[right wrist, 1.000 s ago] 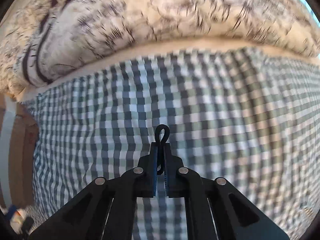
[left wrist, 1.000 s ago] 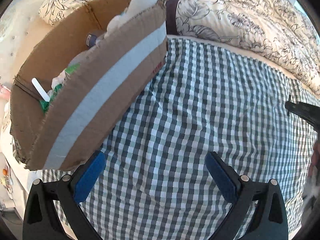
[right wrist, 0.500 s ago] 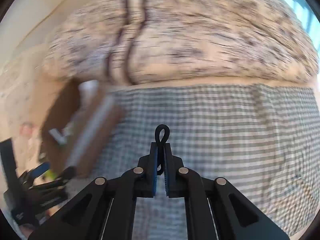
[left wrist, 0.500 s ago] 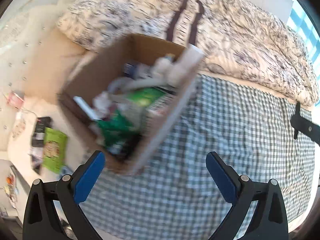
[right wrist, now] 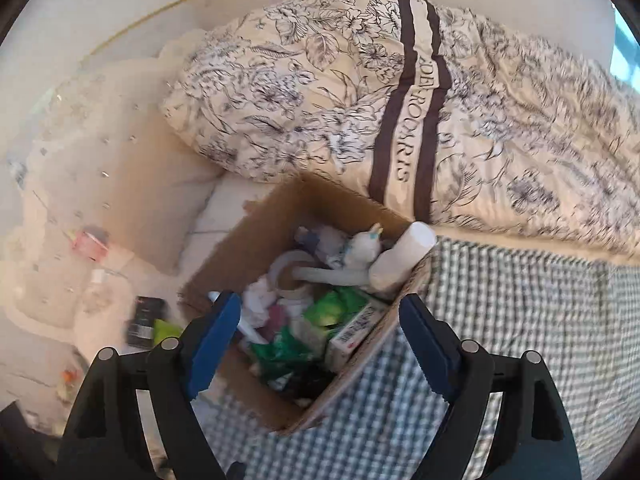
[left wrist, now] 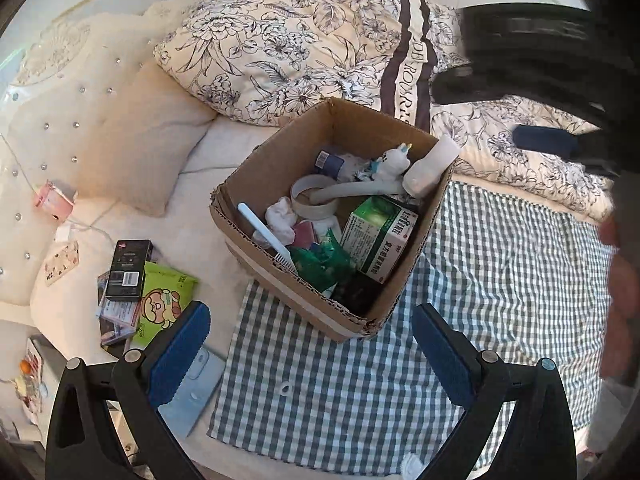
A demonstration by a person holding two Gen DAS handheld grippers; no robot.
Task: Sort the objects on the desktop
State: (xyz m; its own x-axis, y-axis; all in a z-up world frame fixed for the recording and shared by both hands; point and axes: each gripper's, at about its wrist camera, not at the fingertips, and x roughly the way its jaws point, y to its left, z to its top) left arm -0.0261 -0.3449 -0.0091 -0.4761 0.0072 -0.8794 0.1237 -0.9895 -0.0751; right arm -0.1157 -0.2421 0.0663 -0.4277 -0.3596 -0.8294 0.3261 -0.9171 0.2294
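At centre frame of both wrist views sits the cardboard box (left wrist: 340, 220), straddling the checked cloth (left wrist: 500, 280) and heaped with light clutter. Its green carton (left wrist: 380, 236) looks stiff and light, best pinched across its narrow sides. The left gripper (left wrist: 310, 356) is spread and empty; the right gripper (right wrist: 320, 344) is opening, nothing between its jaws.

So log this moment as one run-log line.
left gripper: open, empty | right gripper: jaws opening, nothing between | cardboard box: full, on checked cloth
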